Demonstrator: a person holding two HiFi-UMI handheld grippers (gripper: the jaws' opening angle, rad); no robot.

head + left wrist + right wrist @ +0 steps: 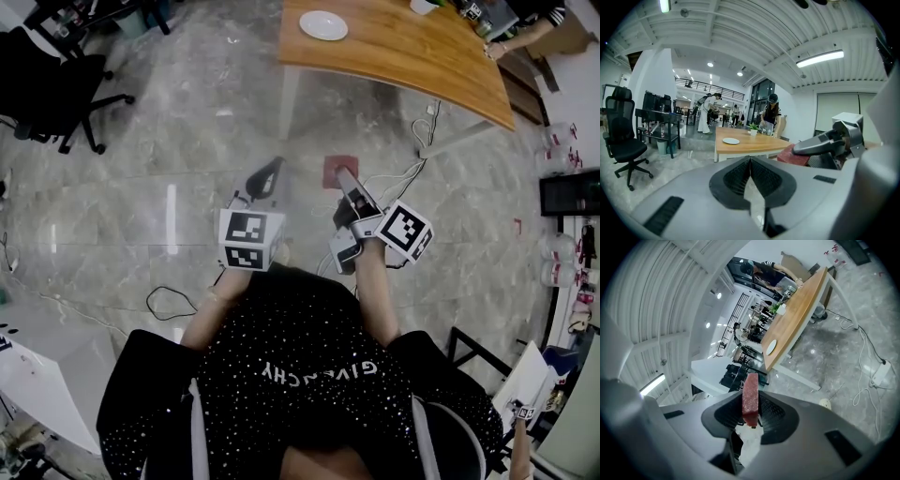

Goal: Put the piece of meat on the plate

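Note:
A red slab of meat [750,389] stands on edge between the pads of my right gripper [751,401], which is shut on it. In the head view the meat [330,169] hangs over bare floor, held out by the right gripper [345,178]. The white plate [323,25] lies empty on the wooden table [412,56], well ahead of both grippers. It also shows in the gripper views as the plate [731,140] and the plate [772,346]. My left gripper [274,167] is level beside the right; its jaws [750,161] are shut with nothing between them.
A black office chair [47,75] stands at far left. Cables [427,131] trail on the floor by the table leg, and another cable [164,302] lies near my left side. A person [770,117] stands at the table's far end. A white desk corner [37,375] is at lower left.

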